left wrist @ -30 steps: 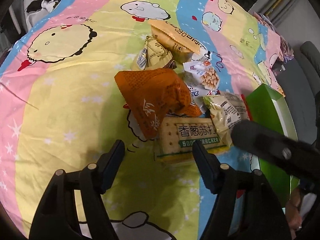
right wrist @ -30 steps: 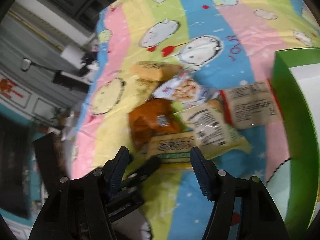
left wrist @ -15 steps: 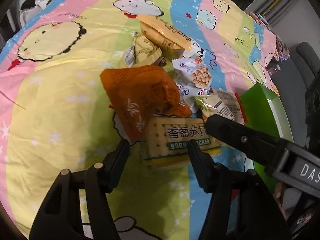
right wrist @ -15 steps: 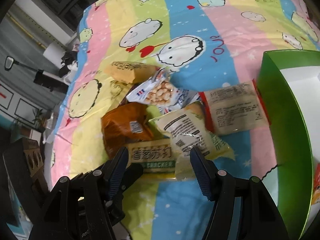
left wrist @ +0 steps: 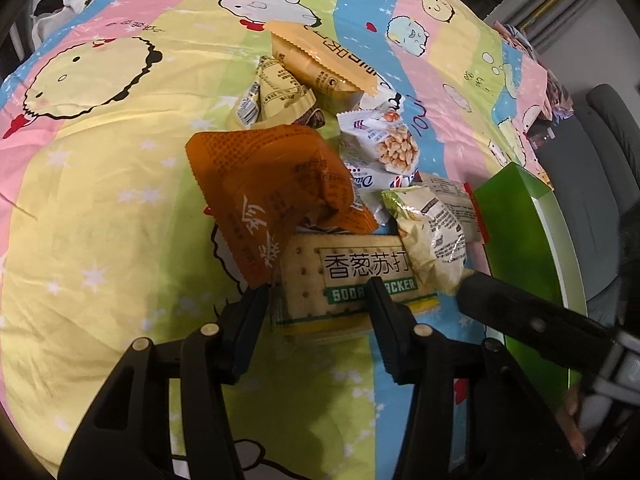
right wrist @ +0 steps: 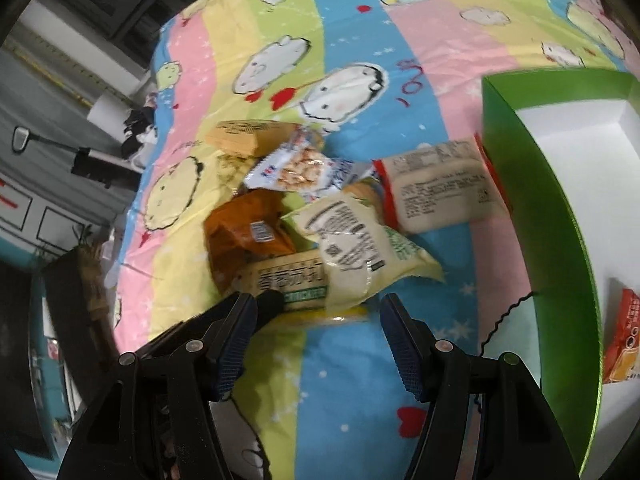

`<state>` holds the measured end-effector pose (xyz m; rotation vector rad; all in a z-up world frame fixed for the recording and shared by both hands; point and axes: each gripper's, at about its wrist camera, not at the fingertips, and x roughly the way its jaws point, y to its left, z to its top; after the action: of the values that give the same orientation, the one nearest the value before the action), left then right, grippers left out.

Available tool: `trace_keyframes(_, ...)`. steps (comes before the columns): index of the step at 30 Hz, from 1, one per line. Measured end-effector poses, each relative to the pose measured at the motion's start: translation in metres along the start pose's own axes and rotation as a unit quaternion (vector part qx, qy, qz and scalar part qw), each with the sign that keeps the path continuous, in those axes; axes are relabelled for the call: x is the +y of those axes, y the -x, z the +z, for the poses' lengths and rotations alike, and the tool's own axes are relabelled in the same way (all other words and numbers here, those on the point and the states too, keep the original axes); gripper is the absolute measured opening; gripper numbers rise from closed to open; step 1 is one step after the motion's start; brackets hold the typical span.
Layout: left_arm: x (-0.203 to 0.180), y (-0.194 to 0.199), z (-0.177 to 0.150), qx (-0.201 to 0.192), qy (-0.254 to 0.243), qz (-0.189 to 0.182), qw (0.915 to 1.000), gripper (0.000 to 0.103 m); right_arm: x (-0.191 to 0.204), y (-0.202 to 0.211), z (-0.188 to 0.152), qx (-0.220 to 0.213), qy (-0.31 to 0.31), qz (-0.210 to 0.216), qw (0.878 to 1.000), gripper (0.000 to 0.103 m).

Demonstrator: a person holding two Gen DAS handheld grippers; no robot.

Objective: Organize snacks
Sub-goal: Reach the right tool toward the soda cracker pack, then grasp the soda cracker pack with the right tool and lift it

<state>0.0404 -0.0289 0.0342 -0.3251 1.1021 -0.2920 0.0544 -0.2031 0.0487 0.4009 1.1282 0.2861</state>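
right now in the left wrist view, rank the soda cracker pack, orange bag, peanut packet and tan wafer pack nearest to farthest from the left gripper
1. soda cracker pack: between the fingers of the left gripper.
2. orange bag: just beyond, to the left.
3. peanut packet: farther, right of centre.
4. tan wafer pack: farthest, at the pile's top.

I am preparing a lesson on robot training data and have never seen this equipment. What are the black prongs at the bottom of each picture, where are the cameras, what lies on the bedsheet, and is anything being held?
There is no robot. A person holds a two-finger gripper in each hand, and each carries a camera looking along its fingers.

In the left view, the left gripper has just been closing; its fingers straddle the soda cracker pack, not visibly pressing.

The right gripper stands open before the pile, holding nothing.

On the cartoon sheet lie an orange packet, a pale crinkled packet and other snacks, beside a green box.
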Motion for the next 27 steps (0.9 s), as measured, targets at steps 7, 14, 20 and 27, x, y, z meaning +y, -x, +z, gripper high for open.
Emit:
trace_keyframes(7, 0.000, -0.003, 0.002, 0.007, -0.011, -0.017, 0.9998, 0.048, -0.007, -0.034, 0.004, 0.021, -0.014, -0.005, 1.000, 0.066)
trace_keyframes(14, -0.003, 0.009, -0.005, 0.004, -0.010, -0.009, 0.9999, 0.042, -0.005, -0.034, -0.002, 0.031, -0.016, 0.022, 0.999, 0.066)
trace_keyframes(20, -0.012, 0.033, -0.020, -0.008, -0.016, 0.001, 0.9998, 0.041, 0.000, -0.016, -0.017, 0.036, -0.014, 0.034, 0.999, 0.066)
trace_keyframes(27, -0.022, 0.049, -0.040, -0.010, -0.023, -0.007, 0.9997, 0.041, 0.009, 0.009, -0.036, 0.025, 0.004, 0.022, 0.999, 0.066)
